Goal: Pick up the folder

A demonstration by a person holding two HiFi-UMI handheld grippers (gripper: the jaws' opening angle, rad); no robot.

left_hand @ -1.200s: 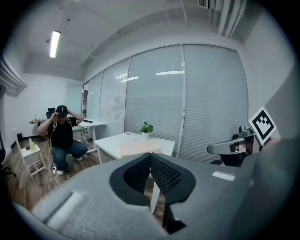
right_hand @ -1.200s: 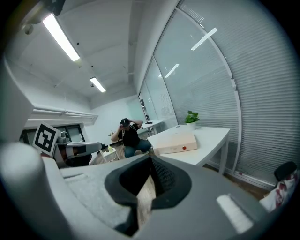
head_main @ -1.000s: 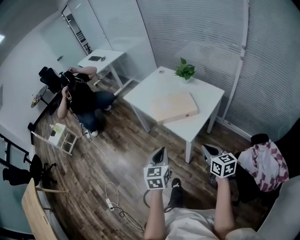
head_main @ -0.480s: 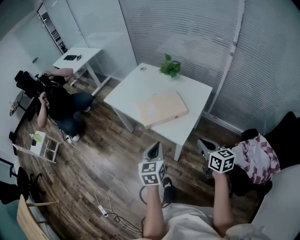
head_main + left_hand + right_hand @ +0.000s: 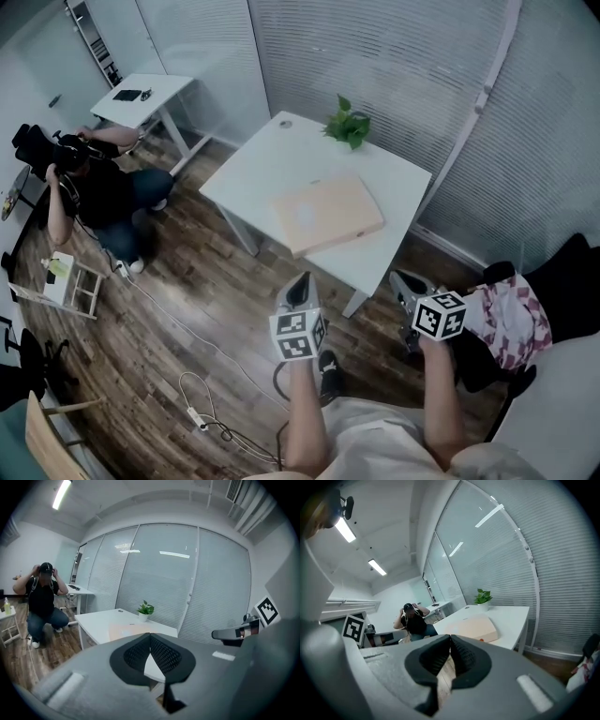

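1. Wood flooring runs under a white surface that stands beside a glass wall hung with blinds. A potted plant sits at the far edge of the surface. A person crouches off to the left, near a small desk.
2. We see the folder, pale tan, lying flat on the near half of the surface. It is apart from the plant, with its near corner close to the front edge. Nothing touches it.
3. We hold the left claw and the right claw out over the floor, short of the surface's near edge. Both are aimed toward the folder and tipped slightly downward.
4. The left gripper view shows that claw's pads pressed together with nothing between them. The right gripper view shows the same, so both claws are closed and empty.
5. We judge the task barely begun, as this is only the approach. We have yet to close the gap to the surface, spread a claw, clamp an edge of the folder and lift it.
6. We expect the flat, thin folder to be hard to grip from above. The corner by the front edge looks the likeliest place to take it.
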